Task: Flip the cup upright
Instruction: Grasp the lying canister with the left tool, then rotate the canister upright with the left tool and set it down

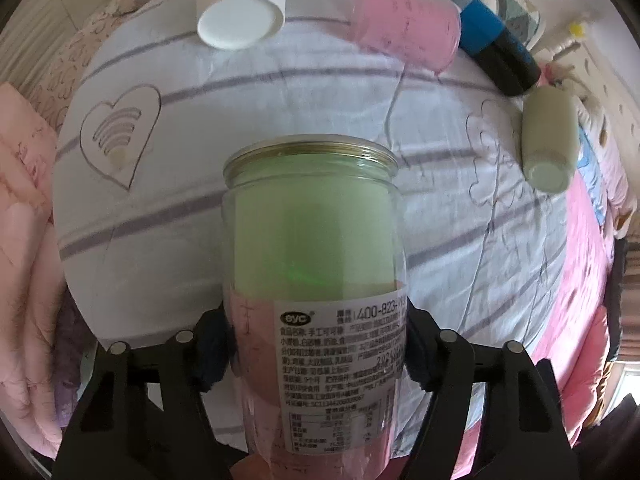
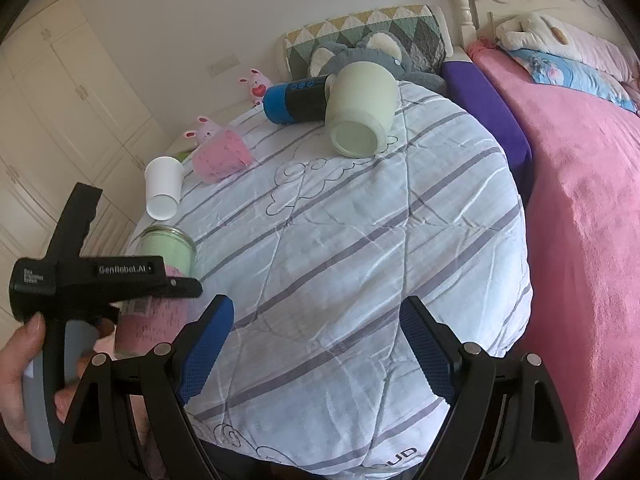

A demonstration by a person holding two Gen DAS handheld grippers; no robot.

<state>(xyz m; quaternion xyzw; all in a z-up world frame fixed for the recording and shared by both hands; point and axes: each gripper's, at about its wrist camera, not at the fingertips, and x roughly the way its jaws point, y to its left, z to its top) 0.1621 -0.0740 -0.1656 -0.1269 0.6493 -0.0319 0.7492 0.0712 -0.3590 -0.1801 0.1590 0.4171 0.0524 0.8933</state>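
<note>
My left gripper (image 1: 316,352) is shut on a clear jar-shaped cup (image 1: 314,240) with a green lining and a white printed label, held mouth-up above the striped cloth. The same cup (image 2: 168,248) and the left gripper body (image 2: 104,276) show at the left of the right wrist view. My right gripper (image 2: 316,344) is open and empty over the striped cloth (image 2: 340,240). A white paper cup (image 1: 240,20) (image 2: 162,188), a pink cup (image 1: 404,26) (image 2: 222,154) and a pale green mug (image 1: 548,140) (image 2: 362,110) lie on their sides.
A blue and black bottle (image 2: 298,98) (image 1: 500,52) lies behind the mug. A grey plush toy (image 2: 360,56) and a quilted pillow (image 2: 400,20) sit at the back. A pink blanket (image 2: 580,200) covers the bed on the right. Pink bunny figures (image 2: 256,84) stand near the wall.
</note>
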